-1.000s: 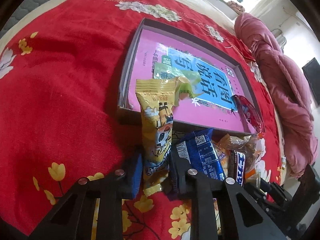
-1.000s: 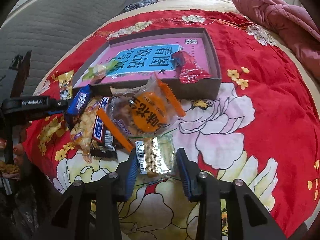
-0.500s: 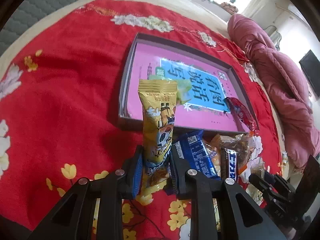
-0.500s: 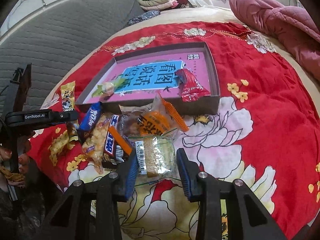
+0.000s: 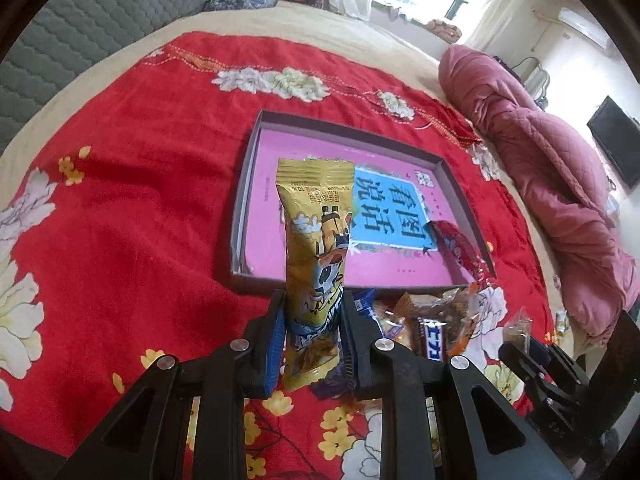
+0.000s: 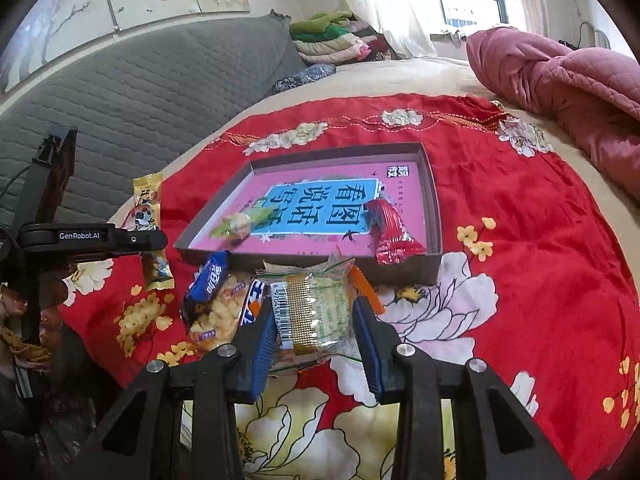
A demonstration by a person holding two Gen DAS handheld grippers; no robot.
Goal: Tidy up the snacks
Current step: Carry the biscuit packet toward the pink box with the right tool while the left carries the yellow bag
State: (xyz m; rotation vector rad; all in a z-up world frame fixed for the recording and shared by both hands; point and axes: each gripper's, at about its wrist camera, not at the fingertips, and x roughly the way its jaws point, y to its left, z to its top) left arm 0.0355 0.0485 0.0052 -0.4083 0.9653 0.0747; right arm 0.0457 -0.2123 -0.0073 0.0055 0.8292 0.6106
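Both snacks lifted, clamped between tools.

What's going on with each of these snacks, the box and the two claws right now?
Left claw: shut on the yellow snack packet.
Yellow snack packet: gripped near its lower end, standing upright.
Right claw: shut on the clear biscuit packet.
Clear biscuit packet: gripped at both sides.
Box: open, no lid.
Red snack: lying inside the box.
Green candy: lying inside the box.
Blue snack: loose outside the box.
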